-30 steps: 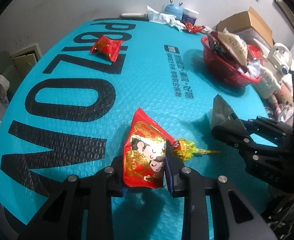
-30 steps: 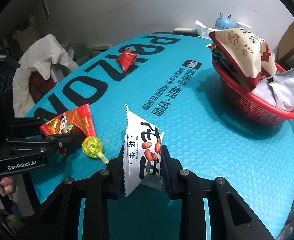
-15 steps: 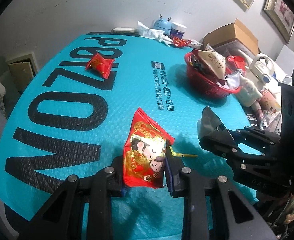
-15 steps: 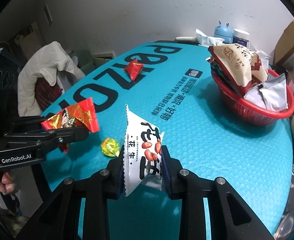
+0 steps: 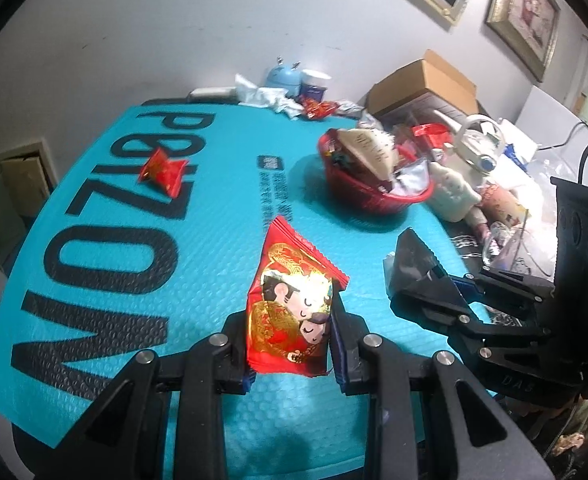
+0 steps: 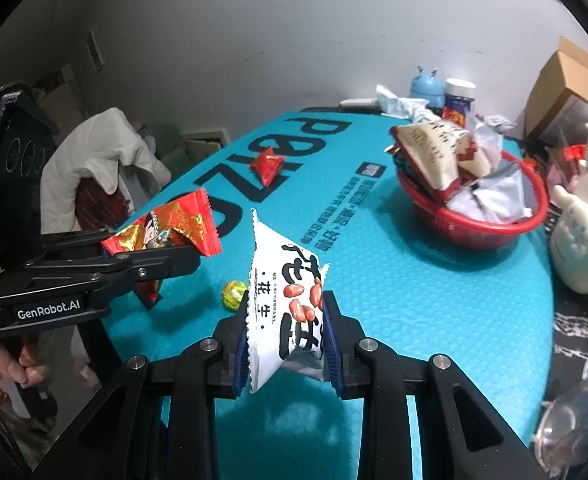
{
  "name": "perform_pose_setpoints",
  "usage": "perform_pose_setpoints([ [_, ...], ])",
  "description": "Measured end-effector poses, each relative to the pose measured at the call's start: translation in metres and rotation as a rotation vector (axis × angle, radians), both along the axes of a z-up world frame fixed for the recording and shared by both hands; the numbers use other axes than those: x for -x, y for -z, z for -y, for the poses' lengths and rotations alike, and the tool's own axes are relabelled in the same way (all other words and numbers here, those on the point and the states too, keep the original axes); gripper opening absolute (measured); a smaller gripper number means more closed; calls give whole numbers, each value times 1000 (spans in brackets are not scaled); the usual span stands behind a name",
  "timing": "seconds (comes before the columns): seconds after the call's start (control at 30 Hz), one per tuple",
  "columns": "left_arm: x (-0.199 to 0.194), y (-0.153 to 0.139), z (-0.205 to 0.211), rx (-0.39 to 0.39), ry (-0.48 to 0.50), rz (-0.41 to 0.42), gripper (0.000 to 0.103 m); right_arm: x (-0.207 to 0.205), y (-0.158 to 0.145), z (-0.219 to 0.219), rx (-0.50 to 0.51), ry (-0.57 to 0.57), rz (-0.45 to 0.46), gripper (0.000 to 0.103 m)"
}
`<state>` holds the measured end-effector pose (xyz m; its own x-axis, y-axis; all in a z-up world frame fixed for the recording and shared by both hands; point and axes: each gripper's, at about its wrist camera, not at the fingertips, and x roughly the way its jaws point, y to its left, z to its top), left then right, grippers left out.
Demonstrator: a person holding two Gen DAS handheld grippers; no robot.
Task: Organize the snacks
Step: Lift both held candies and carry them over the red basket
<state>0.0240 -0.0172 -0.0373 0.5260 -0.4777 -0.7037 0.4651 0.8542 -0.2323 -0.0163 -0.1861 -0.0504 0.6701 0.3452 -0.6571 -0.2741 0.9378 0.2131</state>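
Observation:
My left gripper (image 5: 292,346) is shut on a red snack packet (image 5: 294,304) with cartoon figures, held above the teal mat (image 5: 214,240); the packet (image 6: 166,228) also shows in the right wrist view, at the left. My right gripper (image 6: 286,340) is shut on a white peanut packet (image 6: 282,304), lifted off the mat. From the left wrist view the right gripper (image 5: 422,280) appears at the right, its packet seen dark from behind. A red basket (image 6: 494,228) full of snack bags stands at the mat's far right. A small red packet (image 6: 268,164) and a yellow wrapped candy (image 6: 233,294) lie on the mat.
Beside the red basket (image 5: 378,196) stand a cream figurine (image 6: 578,248) and a white kettle (image 5: 478,144). At the far edge are a blue alarm clock (image 6: 426,86), a jar, tissues and a cardboard box (image 5: 426,84). A chair with a white jacket (image 6: 94,160) stands left.
Both grippers have risen from the mat with their packets still gripped, showing more of the room. The yellow candy stays on the mat, now hidden behind the red packet in the left view.

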Motion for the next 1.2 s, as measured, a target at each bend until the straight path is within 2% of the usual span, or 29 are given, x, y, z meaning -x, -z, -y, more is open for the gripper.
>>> perform_pose_setpoints([
  [0.37,7,-24,34,57,108,55,28,25,-26,26,40,110,39,30],
  [0.6,6,-43,55,64,174,106,28,34,-43,44,42,165,68,30],
  [1.2,-21,-79,95,64,275,207,28,16,-76,83,81,265,123,30],
])
